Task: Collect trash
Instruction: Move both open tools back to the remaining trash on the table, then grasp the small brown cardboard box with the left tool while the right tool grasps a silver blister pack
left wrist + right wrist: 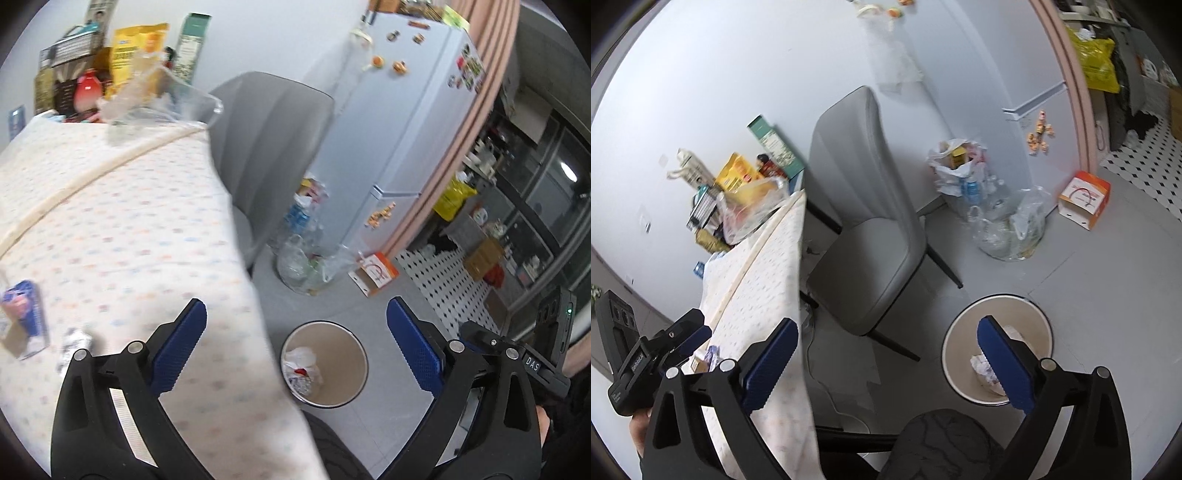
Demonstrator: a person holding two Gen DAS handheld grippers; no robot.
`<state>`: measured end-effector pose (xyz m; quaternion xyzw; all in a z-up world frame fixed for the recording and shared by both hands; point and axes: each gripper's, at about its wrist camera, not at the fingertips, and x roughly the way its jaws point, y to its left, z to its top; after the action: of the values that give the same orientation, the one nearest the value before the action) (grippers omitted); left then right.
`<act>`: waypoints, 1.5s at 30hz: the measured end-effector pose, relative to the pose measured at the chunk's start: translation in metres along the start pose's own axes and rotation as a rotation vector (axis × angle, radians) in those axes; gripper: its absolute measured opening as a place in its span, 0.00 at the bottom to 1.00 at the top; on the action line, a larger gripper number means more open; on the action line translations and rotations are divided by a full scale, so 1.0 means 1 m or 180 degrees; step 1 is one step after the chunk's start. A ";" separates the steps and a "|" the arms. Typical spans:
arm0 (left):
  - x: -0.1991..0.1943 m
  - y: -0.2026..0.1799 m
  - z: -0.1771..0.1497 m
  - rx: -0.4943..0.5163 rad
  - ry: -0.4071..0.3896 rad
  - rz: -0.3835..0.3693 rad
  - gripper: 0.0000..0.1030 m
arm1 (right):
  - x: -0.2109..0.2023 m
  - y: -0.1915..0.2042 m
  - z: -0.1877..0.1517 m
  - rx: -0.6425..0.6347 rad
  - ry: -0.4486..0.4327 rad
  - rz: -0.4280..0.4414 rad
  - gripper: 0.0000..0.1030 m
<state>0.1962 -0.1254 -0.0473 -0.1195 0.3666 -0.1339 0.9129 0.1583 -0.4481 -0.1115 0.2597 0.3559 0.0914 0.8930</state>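
Observation:
A round beige trash bin (354, 354) stands on the grey floor beside the table, with crumpled white trash (301, 369) inside; it also shows in the right wrist view (960, 354). My left gripper (295, 332) is open and empty, over the table's edge and the bin. My right gripper (886, 350) is open and empty, with its right finger over the bin. On the dotted tablecloth (129, 221) lie a blue and white carton (24, 317) and a small crumpled wrapper (75, 341), at the left of the left gripper. The left gripper's body shows in the right wrist view (653, 350).
A grey chair (864, 229) stands at the table. Plastic bags of waste (1008, 225) and an orange and white box (1084, 199) sit on the floor by the white fridge (399, 122). Boxes, bags and a clear container (162, 99) crowd the table's far end.

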 end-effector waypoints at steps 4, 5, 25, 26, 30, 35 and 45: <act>-0.020 0.030 -0.004 -0.0122 -0.0091 0.0082 0.94 | 0.009 0.030 -0.007 -0.0146 0.0066 0.0053 0.93; -0.025 0.037 -0.005 -0.0150 -0.0114 0.0110 0.94 | 0.010 0.036 -0.008 -0.0168 0.0071 0.0062 0.93; -0.107 0.159 -0.028 -0.0842 -0.0402 0.0437 0.94 | 0.049 0.161 -0.037 -0.0864 0.0364 0.0263 0.93; -0.112 0.167 -0.028 -0.0912 -0.0429 0.0444 0.94 | 0.051 0.166 -0.038 -0.0892 0.0379 0.0266 0.93; -0.122 0.190 -0.033 -0.1066 -0.0515 0.0503 0.94 | 0.058 0.183 -0.044 -0.0972 0.0439 0.0304 0.93; -0.119 0.212 -0.041 -0.1214 -0.0489 0.0548 0.94 | 0.067 0.199 -0.051 -0.1051 0.0506 0.0361 0.92; -0.083 0.219 -0.039 -0.1249 -0.0336 0.0722 0.89 | 0.081 0.204 -0.063 -0.1025 0.0644 0.0426 0.90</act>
<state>0.1458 0.1025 -0.0913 -0.2595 0.3485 0.0499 0.8993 0.1788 -0.2219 -0.0892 0.1261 0.4066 0.2319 0.8746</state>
